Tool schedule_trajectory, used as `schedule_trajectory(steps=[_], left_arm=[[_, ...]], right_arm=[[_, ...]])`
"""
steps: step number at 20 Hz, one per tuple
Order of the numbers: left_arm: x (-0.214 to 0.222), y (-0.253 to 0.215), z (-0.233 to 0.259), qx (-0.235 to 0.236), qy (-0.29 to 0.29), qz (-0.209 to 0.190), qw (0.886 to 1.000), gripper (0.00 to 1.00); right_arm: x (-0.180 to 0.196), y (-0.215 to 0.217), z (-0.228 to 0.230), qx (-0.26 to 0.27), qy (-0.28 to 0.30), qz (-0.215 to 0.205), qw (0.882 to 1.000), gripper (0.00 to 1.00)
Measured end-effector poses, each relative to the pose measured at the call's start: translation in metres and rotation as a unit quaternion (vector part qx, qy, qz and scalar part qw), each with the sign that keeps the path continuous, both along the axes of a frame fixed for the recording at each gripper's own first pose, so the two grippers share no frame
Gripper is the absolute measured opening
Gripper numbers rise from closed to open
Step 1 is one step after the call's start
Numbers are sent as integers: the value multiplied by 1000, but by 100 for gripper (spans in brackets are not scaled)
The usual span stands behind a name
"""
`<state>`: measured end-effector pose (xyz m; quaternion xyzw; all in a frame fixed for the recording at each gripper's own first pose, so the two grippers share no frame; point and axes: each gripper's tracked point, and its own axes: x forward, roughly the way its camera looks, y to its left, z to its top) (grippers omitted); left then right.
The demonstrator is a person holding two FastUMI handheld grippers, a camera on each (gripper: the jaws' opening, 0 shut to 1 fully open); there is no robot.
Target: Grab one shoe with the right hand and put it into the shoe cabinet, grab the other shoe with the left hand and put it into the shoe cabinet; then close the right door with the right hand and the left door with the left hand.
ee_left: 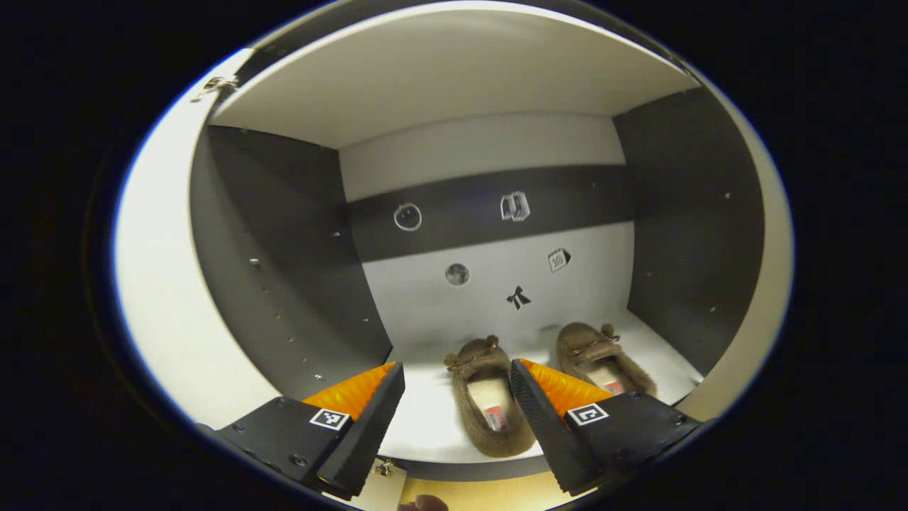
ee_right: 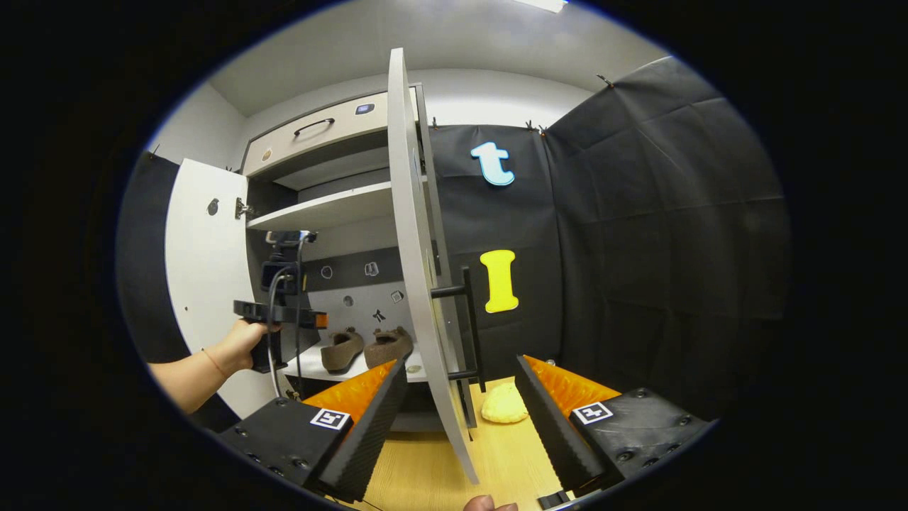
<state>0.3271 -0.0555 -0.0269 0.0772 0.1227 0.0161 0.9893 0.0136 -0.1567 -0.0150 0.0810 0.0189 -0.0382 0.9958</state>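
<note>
Two brown, fuzzy shoes, the left shoe (ee_left: 489, 397) and the right shoe (ee_left: 599, 355), sit side by side on the shoe cabinet (ee_left: 284, 284) shelf, toes inward. The left gripper (ee_left: 457, 411) is spread, empty, before them. The right gripper (ee_right: 461, 411) is spread astride the open right door (ee_right: 418, 284) edge.

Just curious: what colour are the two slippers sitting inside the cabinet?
Both slippers are fuzzy brown with pale cream lining, clearest in the left gripper view.

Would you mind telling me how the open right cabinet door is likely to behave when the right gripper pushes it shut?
The right door looks like a thin rigid panel, so it should probably swing as one stiff piece. Its bar handle sticks out, so the right gripper might catch on it. The panel face looks smooth, so fingers may slide.
</note>
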Motion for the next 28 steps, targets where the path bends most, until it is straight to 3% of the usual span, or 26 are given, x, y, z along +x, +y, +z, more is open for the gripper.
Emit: schedule_trajectory(steps=[8,14,16,28], left_arm=[[-108,-20,34,-56,-64,-20,996,96],[-175,-23,29,-55,-75,-18,995,96],[-193,-27,28,-53,-76,-23,995,100],[-261,-29,15,-57,-76,-8,995,97]], right_arm=[[6,-38,13,-12,-8,-11,1000,98],[21,-58,12,-16,-1,-10,1000,98],[31,-65,13,-23,-1,-11,1000,98],[62,-72,1,-16,11,10,1000,98]])
